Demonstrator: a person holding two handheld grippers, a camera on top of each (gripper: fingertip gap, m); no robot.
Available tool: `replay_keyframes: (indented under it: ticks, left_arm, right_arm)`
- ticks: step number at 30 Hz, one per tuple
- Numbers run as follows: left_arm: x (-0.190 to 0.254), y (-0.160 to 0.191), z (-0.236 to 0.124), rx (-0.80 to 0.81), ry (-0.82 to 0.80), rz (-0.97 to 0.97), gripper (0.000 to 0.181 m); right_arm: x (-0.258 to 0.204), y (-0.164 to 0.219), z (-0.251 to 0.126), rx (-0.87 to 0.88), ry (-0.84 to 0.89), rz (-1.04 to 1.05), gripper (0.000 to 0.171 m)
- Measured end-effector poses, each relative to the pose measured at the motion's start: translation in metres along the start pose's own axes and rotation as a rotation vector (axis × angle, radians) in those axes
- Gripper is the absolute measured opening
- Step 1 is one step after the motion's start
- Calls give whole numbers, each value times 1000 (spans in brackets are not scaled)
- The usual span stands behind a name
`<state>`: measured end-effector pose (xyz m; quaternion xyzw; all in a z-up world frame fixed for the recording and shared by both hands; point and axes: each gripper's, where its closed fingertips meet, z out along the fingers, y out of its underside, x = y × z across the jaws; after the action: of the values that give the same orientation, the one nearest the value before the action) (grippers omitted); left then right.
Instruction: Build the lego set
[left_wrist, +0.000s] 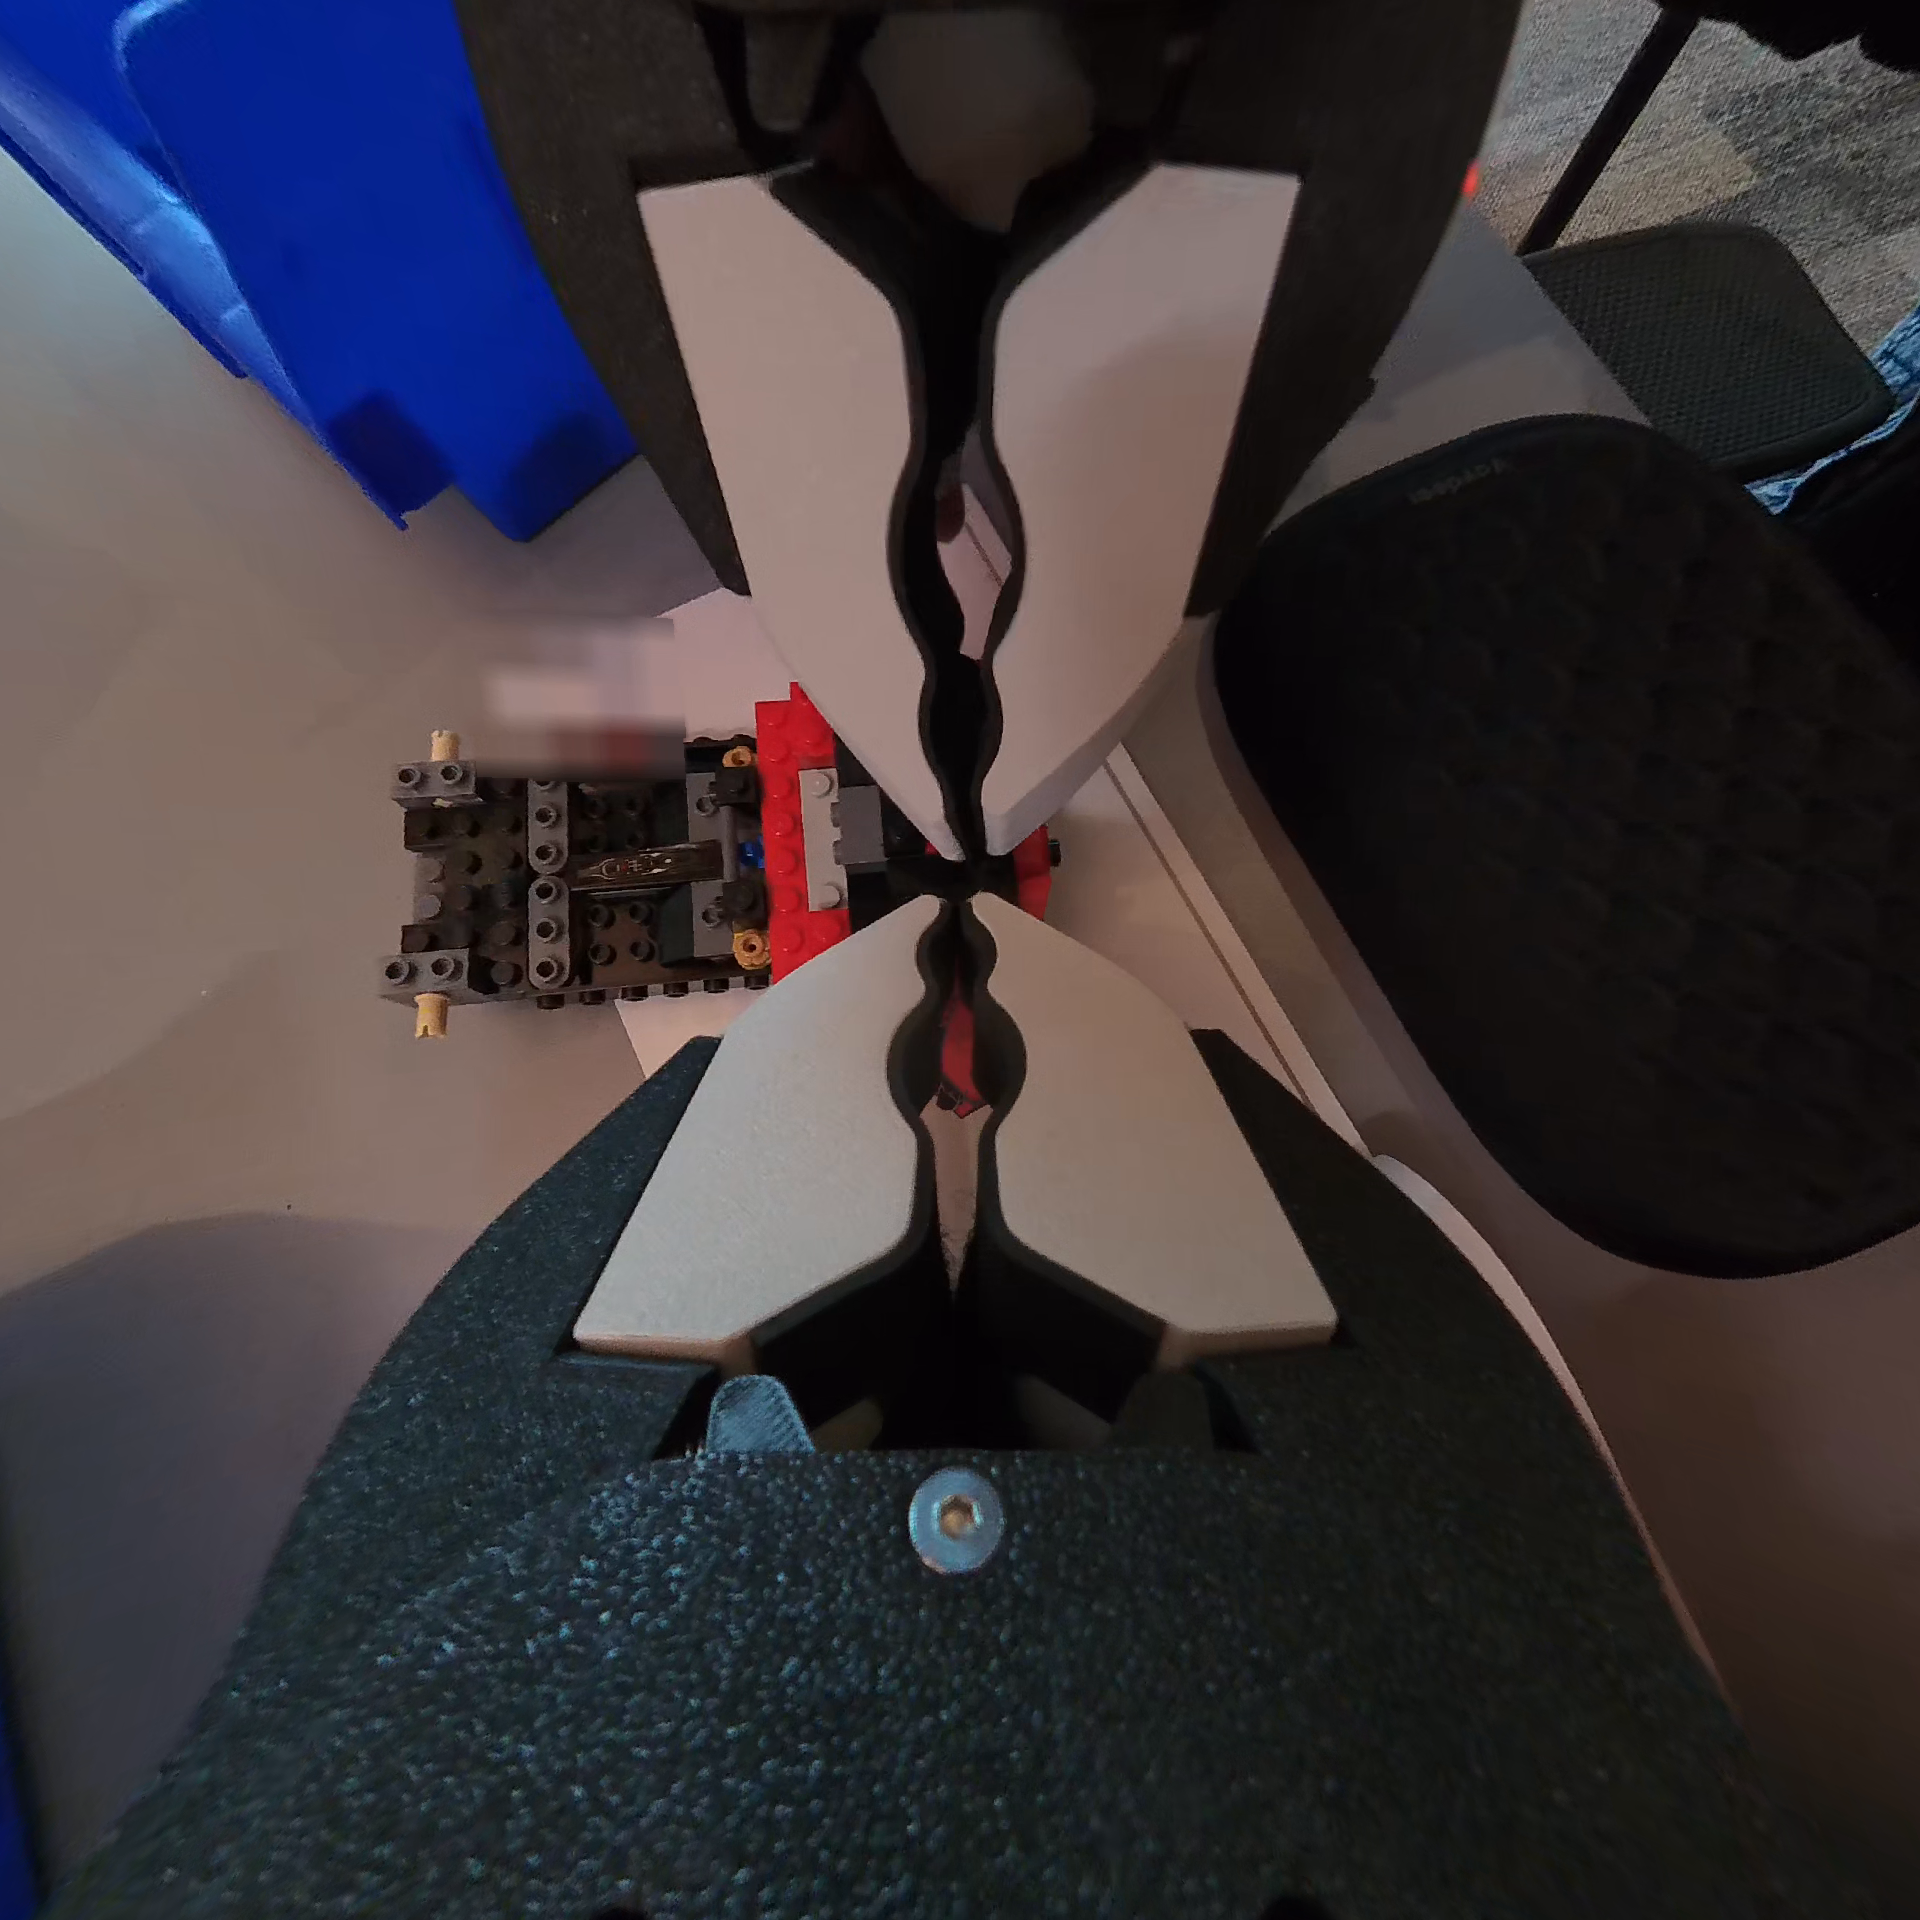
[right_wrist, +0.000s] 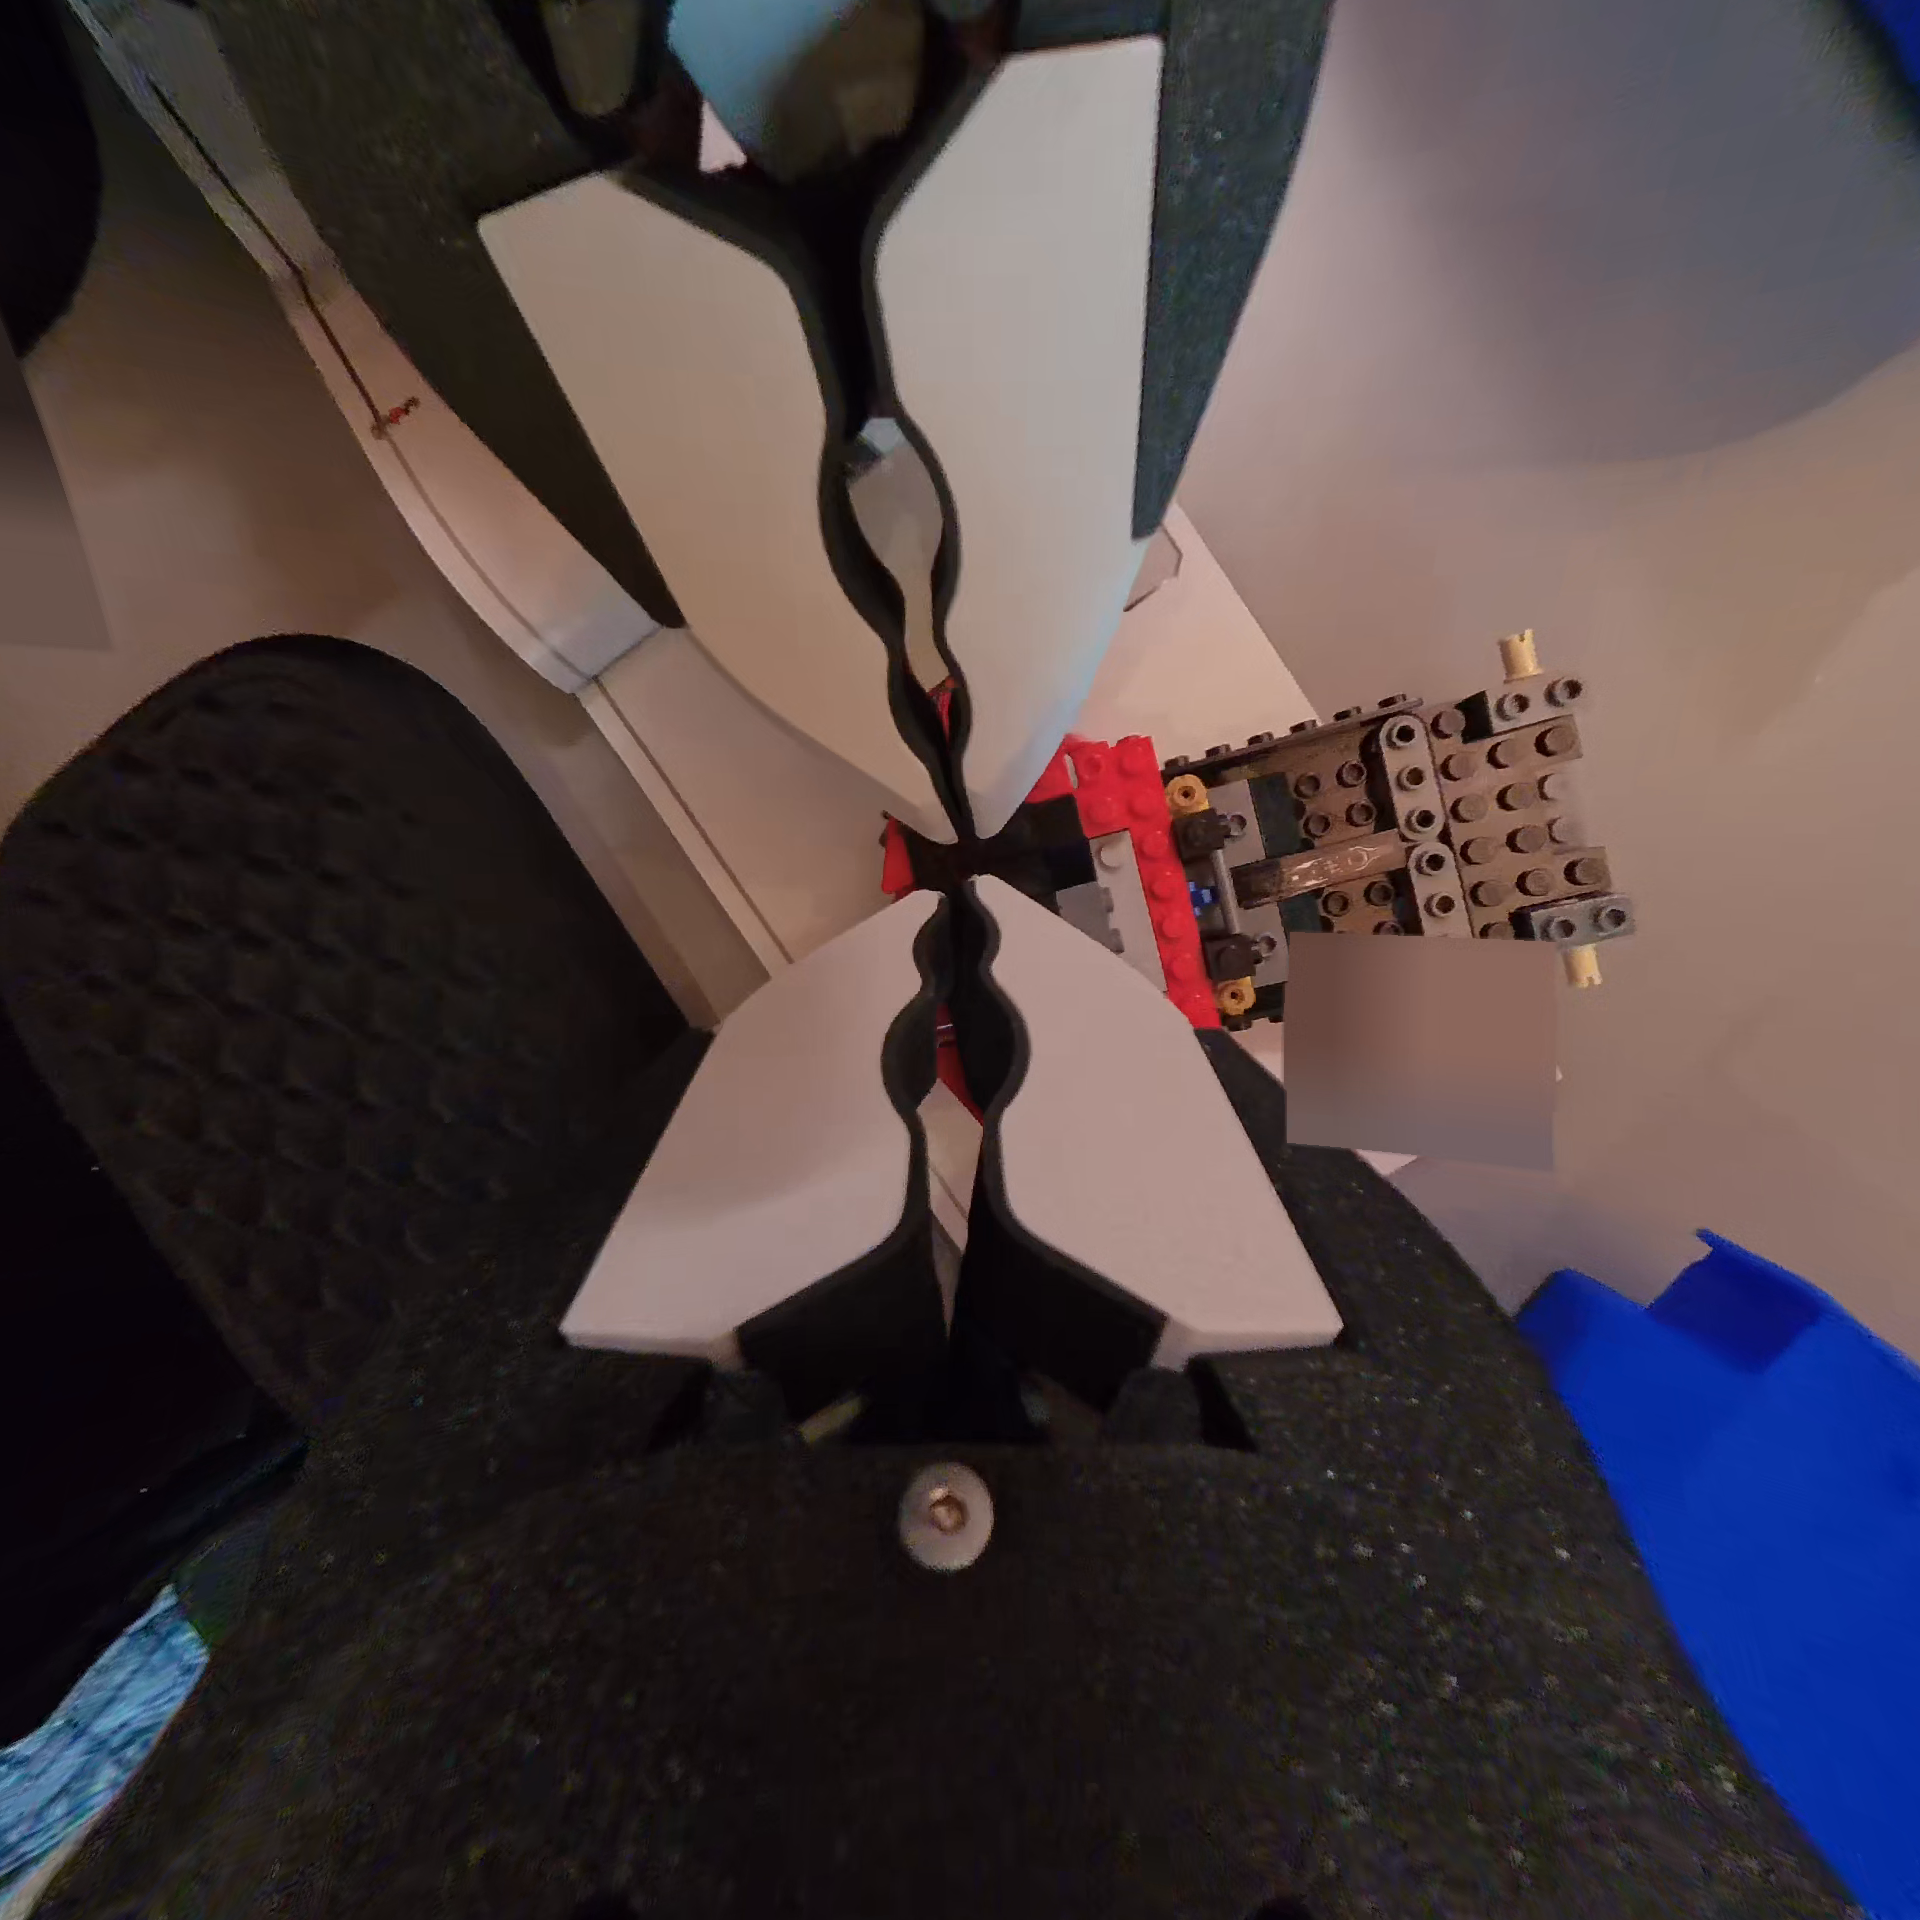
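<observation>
Two tools meet tip to tip over the model's red end | left tool (left_wrist: 961, 902) closed | right tool (right_wrist: 961, 878) closed | lego model (left_wrist: 582, 883) lies flat on worktop (left_wrist: 208, 675) | blue bin (left_wrist: 343, 260) beyond

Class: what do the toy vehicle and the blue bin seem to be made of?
Toy vehicle: hard moulded plastic by its look, from the studded bricks and faint sheen. Blue bin: probably smooth, rigid plastic, from its uniform colour and moulded edges.

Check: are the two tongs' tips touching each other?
Cannot tell. In both wrist views the left tongs and right tongs converge tip to tip over the lego car, but a dark blur hides the junction.
</observation>
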<state>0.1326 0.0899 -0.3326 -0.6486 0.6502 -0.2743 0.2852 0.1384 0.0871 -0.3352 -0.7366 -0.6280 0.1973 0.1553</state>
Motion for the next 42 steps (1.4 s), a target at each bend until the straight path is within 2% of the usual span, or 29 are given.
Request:
replay_keyframes:
  ticks: [2, 4, 7, 10, 13, 16, 18, 19, 21, 26, 31, 42]
  left_arm:
    - [0, 0, 0, -13, 8, -6, 0]
    - [-1, 1, 2, -38, -2, -9, 0]
    - [-1, 0, 3, -57, 11, -1, 0]
    - [0, 0, 3, -45, 36, -11, 0]
    - [-1, -1, 3, -48, 35, 7, 0]
    - [-1, -1, 3, -53, 33, 21, 0]
    - [0, -5, 2, -35, 42, 20, 0]
    - [1, -7, 1, -22, 48, 18, 0]
    - [2, -13, -3, -1, 56, 18, 1]
    - [-6, -13, -17, 15, -4, 12, 1]
    - [-7, 0, -12, 8, -27, -29, 0]
    - [-8, 0, 1, 2, -28, -25, 0]
  right_arm:
    - [0, 0, 0, 19, -42, 30, 0]
    - [15, 2, 4, 20, 46, 12, 1]
    - [14, 1, 5, -16, 63, -72, 1]
    - [13, 0, 5, 1, -3, -44, 0]
    - [15, -14, -10, 159, -57, 7, 0]
    - [18, -20, -30, 258, -18, 0, 0]
    - [12, -16, -31, 245, -10, -22, 0]
    - [9, -14, -30, 232, -5, -31, 8]
    - [7, -6, -27, 184, 14, -27, 13]
    - [11, 0, -24, 155, 93, -23, 1]
    - [5, 4, -15, 123, 72, -22, 1]
    - [3, 7, -8, 106, 38, -4, 1]
